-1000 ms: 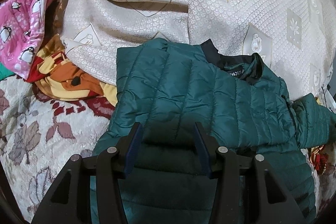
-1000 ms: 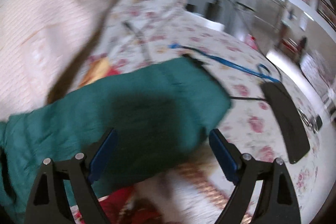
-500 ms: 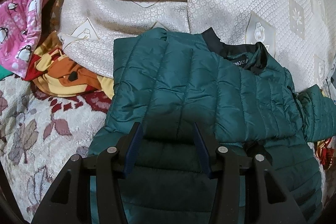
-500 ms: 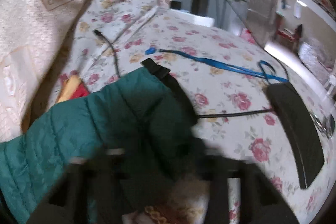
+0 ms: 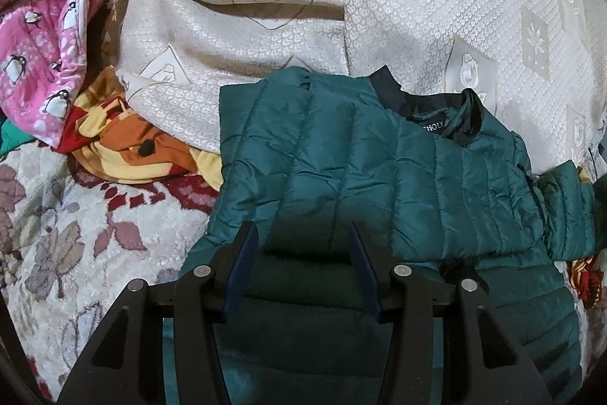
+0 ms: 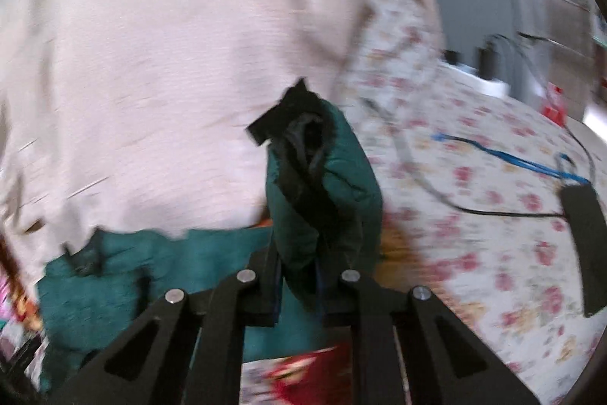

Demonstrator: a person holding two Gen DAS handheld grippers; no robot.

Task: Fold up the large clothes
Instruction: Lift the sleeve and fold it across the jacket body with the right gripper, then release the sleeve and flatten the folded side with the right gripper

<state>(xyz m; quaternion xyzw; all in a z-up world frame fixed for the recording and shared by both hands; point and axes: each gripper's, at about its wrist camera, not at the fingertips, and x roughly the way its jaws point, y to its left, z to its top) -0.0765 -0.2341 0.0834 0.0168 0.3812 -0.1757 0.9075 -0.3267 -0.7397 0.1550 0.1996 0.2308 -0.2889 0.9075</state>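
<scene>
Now your right gripper has just been closing and pinches the sleeve cuff of the green puffer jacket spread on the bed, left gripper half-open and empty above its hem: slick quilted nylon may slip free mid-fold

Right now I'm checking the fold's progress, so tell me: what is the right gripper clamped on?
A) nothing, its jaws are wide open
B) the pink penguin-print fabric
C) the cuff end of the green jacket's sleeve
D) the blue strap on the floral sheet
C: in the right wrist view the right gripper has just closed and pinches the green jacket's sleeve, whose black-trimmed cuff sticks up past the fingers.
</scene>
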